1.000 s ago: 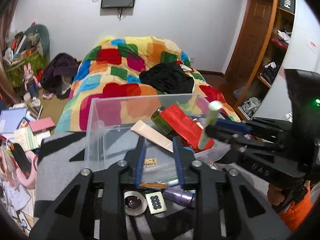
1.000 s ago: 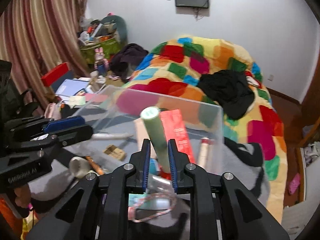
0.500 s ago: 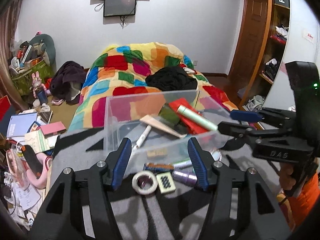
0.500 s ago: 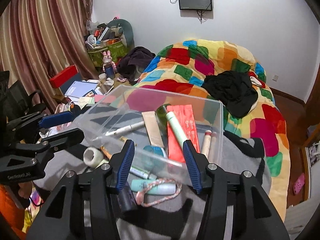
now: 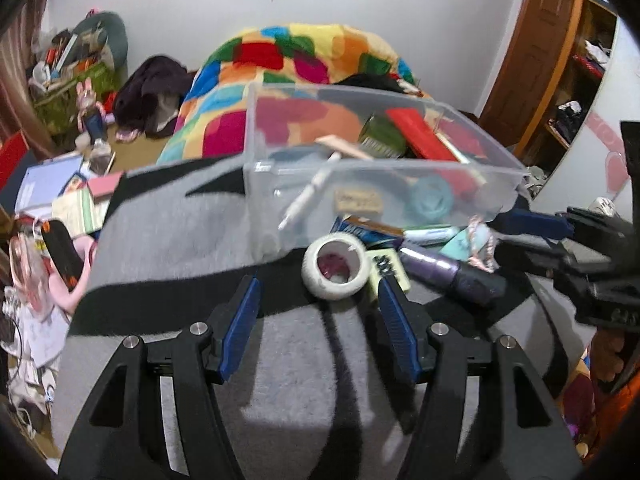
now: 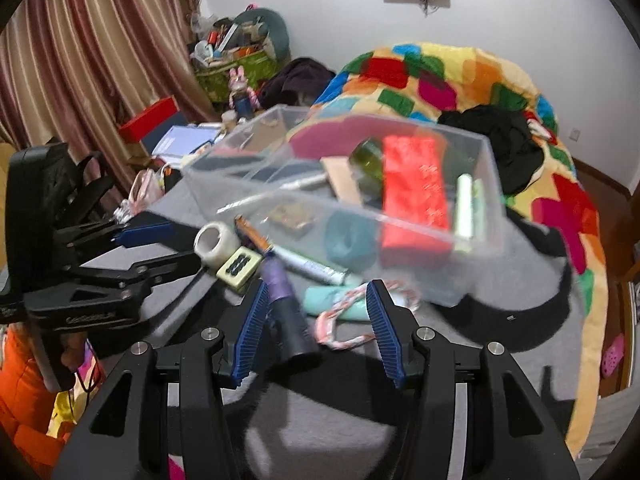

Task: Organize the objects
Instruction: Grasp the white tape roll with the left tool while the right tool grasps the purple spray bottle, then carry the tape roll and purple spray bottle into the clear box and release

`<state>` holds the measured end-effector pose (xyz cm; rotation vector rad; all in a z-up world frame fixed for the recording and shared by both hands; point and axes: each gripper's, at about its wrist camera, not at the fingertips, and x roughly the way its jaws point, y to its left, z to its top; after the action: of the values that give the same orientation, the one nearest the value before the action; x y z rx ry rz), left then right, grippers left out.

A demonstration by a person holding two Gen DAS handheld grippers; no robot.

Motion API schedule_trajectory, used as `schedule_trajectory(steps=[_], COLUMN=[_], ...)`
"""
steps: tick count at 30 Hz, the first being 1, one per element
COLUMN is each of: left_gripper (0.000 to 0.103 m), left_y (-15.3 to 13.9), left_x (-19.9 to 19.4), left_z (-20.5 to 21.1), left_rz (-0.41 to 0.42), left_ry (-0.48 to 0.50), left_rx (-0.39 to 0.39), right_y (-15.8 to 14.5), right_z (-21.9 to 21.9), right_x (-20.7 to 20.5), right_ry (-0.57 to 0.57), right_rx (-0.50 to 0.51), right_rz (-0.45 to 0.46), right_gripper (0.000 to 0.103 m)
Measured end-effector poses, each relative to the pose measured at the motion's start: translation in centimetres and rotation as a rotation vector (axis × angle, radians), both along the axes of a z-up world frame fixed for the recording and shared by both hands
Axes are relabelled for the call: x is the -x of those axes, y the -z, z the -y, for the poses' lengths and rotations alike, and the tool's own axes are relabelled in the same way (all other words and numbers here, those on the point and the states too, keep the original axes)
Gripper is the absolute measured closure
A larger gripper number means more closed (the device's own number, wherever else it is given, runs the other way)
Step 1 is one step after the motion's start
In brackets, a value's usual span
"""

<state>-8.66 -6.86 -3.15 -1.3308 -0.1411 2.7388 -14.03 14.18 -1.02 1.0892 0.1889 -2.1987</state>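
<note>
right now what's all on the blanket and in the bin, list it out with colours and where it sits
storage bin: 1, clear plastic, on the grey blanket
red flat box: 1, red, inside the bin
pale green tube: 1, light green, inside the bin, right of the red box
dark green can: 1, inside the bin, left of the red box
white marker: 1, inside the bin
eraser: 1, tan, inside the bin
tape roll: 1, white, on the blanket before the bin
purple tube: 1, purple with dark cap, on the blanket
braided cord: 1, pink and white, on the blanket
grey blanket: 1, grey and black
left gripper: fingers open
right gripper: fingers open
</note>
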Motion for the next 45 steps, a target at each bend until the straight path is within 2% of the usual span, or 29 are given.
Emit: schedule_trajectory(steps=[5, 11, 14, 15, 16, 18, 20, 33, 45], left_gripper=[0.042, 0.042, 0.052, 0.059, 0.062, 0.064, 0.064, 0.064, 0.064], left_y=[0.7, 0.5, 0.6, 0.8, 1.0, 0.8, 0.9, -1.4, -5.0], left_x=[0.8, 1.3, 1.7, 1.8, 1.8, 1.6, 1.5, -0.7, -1.2], left_z=[0.3, -0.5, -1.1, -1.3, -1.3, -1.2, -1.0, -0.6, -1.3], left_rz=[0.016, 0.002, 0.009, 0.017, 0.021, 0.011, 0.011, -0.066, -0.171], left_ry=[-0.008, 0.005, 0.015, 0.02, 0.02, 0.015, 0.014, 0.013, 0.015], left_rx=[-0.03, -0.019, -0.004, 0.001, 0.004, 0.002, -0.011, -0.067, -0.047], right_y=[1.7, 3.0, 3.3, 3.6, 3.7, 3.9, 3.9, 1.5, -2.5], right_z=[1.4, 2.6, 3.1, 3.3, 3.3, 3.2, 2.9, 0.2, -0.6], right_x=[-0.2, -0.7, -0.9, -1.0, -1.1, -1.2, -1.2, -1.9, -0.5], right_ry=[-0.037, -0.08, -0.099, -0.103, -0.105, -0.111, -0.106, -0.056, 0.019], right_rx=[-0.014, -0.05, -0.068, -0.085, -0.093, -0.094, -0.085, 0.05, 0.11], right_rz=[0.033, 0.033, 0.033, 0.032, 0.029, 0.039, 0.044, 0.054, -0.046], right_gripper=[0.056, 0.059, 0.063, 0.068, 0.074, 0.08, 0.08, 0.08, 0.08])
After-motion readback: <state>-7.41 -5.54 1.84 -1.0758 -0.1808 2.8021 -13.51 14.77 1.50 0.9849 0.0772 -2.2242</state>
